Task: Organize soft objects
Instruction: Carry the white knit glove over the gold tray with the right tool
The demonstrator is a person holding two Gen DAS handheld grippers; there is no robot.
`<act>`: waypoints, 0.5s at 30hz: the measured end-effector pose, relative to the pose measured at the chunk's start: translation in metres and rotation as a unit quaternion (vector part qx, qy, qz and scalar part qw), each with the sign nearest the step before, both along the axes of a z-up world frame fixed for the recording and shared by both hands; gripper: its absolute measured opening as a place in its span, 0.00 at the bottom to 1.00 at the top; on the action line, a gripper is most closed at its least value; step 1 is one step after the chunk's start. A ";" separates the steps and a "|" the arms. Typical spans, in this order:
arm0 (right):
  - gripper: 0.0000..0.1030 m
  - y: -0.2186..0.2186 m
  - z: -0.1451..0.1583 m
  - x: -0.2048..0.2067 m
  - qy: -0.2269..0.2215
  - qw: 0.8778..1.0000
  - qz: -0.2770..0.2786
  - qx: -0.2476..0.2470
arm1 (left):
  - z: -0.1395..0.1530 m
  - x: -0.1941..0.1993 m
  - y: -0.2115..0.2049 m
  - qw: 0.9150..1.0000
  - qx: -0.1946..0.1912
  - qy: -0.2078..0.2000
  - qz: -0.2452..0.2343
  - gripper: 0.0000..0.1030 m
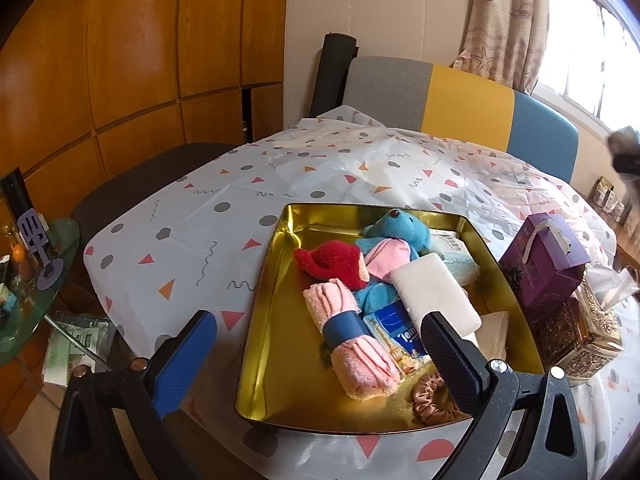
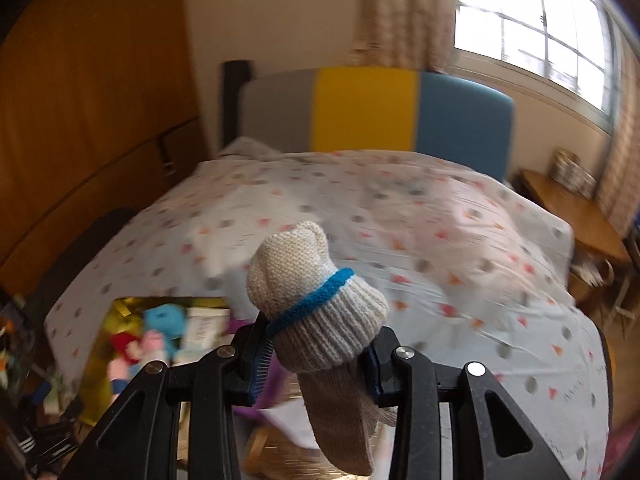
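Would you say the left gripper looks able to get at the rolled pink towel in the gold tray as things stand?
Probably yes. The left gripper is open with nothing held, and the rolled pink towel lies uncovered between its fingers, near the front of the gold tray. Only the tissue pack crowds one side.

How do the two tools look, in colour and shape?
Both have black, speckled frames with triangular cut-outs and silver round screws. The left tool has long fingers with blue textured pads. The right tool also shows blue pad edges.

Daylight pours through the barred window (image 2: 536,32), patterned curtain (image 1: 504,20) beside it, orange wood panelling (image 1: 120,60) left, grey-yellow-blue chair back (image 1: 460,104) behind the table.
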State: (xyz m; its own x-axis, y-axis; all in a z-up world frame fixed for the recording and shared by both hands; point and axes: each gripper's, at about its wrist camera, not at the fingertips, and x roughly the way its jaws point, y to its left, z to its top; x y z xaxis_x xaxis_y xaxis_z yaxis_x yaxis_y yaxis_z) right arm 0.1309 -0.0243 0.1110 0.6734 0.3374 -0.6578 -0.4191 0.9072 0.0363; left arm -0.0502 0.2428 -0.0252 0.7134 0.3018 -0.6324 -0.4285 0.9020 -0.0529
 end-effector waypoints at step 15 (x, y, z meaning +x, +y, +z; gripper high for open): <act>0.37 0.175 -0.155 -0.026 0.153 0.979 0.134 0.005 | -0.001 -0.016 0.031 0.999 0.007 -0.005 0.042 1.00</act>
State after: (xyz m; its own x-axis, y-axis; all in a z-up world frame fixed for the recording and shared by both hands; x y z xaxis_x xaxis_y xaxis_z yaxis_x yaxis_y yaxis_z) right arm 0.1050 0.1506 -0.0437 0.3327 0.4821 -0.8105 -0.6096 0.7657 0.2052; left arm -0.0664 0.2740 -0.0263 0.6914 0.3686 -0.6213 -0.5016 0.8639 -0.0457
